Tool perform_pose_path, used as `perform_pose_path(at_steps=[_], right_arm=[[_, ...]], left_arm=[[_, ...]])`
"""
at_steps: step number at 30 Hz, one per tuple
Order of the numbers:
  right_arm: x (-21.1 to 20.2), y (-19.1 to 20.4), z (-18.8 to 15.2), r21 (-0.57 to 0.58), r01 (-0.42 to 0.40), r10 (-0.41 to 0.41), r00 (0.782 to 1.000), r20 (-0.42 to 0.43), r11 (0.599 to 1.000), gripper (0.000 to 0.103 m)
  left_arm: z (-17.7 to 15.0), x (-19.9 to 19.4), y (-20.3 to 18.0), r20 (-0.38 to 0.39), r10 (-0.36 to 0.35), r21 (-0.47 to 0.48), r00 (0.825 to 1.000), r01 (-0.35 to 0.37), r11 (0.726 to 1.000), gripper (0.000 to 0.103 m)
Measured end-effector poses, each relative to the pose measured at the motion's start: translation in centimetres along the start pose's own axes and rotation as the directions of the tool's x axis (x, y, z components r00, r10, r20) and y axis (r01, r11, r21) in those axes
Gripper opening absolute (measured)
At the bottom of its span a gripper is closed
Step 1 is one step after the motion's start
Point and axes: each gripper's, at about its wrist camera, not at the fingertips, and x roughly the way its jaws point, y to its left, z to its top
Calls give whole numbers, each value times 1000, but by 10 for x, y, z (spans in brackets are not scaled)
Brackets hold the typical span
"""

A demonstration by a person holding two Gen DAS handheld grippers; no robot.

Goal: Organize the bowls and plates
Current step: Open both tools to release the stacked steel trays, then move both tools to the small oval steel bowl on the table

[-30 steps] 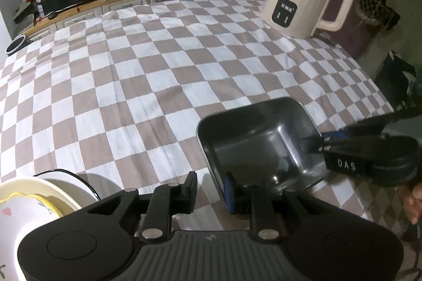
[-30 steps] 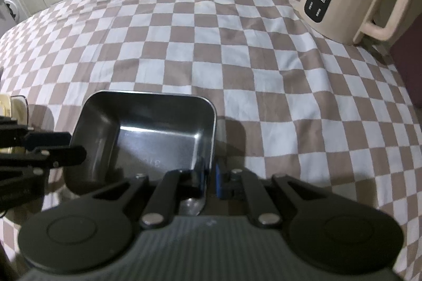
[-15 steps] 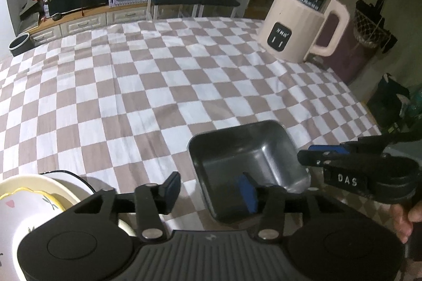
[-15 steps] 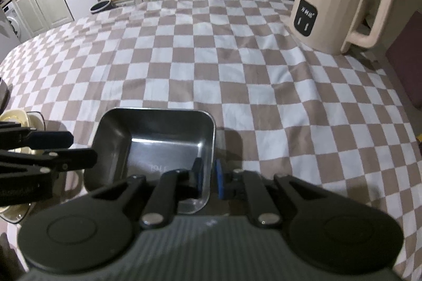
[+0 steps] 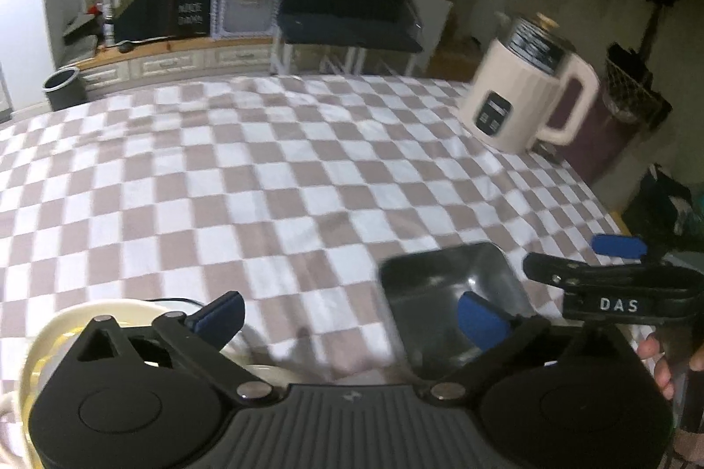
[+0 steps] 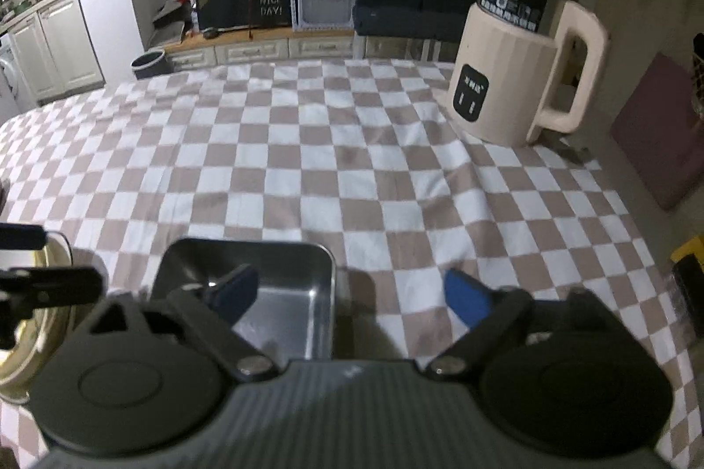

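The steel tray (image 6: 246, 284) sits flat on the checked cloth (image 6: 308, 170), just ahead of your right gripper (image 6: 352, 293) and set down. Both that and your left gripper (image 5: 347, 315) are spreading, nothing between them. Cream dishes (image 5: 66, 332) beside your left tool look unsorted.

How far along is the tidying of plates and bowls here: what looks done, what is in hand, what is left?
Done: the steel tray sits on the checked cloth, released. In hand: nothing; the left gripper and right gripper are both opening, with no pad pressing on the tray. Left: the cream plates at the left edge lie apart from the tray, so any stacking of the two is not yet done.
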Motion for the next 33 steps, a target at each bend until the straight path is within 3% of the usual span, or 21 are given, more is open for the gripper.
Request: perform_pose_path(at_steps=[2, 12, 19, 22, 26, 29, 33], right_arm=[[0, 8, 3, -9, 3, -3, 1000, 10, 1000, 103], [6, 79, 24, -62, -55, 58, 997, 55, 997, 103], [14, 147, 40, -132, -131, 144, 985, 91, 983, 103], [16, 180, 47, -173, -178, 197, 975, 98, 969, 103], [14, 221, 51, -249, -245, 278, 955, 105, 937, 103], [15, 256, 57, -295, -298, 338, 937, 92, 908, 103], [16, 303, 67, -371, -327, 383, 920, 88, 869, 103]], left_arm=[[1, -9, 15, 21, 20, -18, 1000, -20, 1000, 103], [-11, -49, 105, 68, 172, -124, 983, -163, 979, 103], [-32, -83, 181, 59, 273, -279, 960, -247, 928, 103], [-39, -95, 211, 42, 328, -375, 944, -290, 881, 103], [-52, -106, 250, 6, 386, -512, 923, -329, 794, 103], [-64, -114, 277, 5, 383, -624, 924, -296, 723, 98], [-75, -123, 300, 15, 424, -741, 905, -275, 613, 87]])
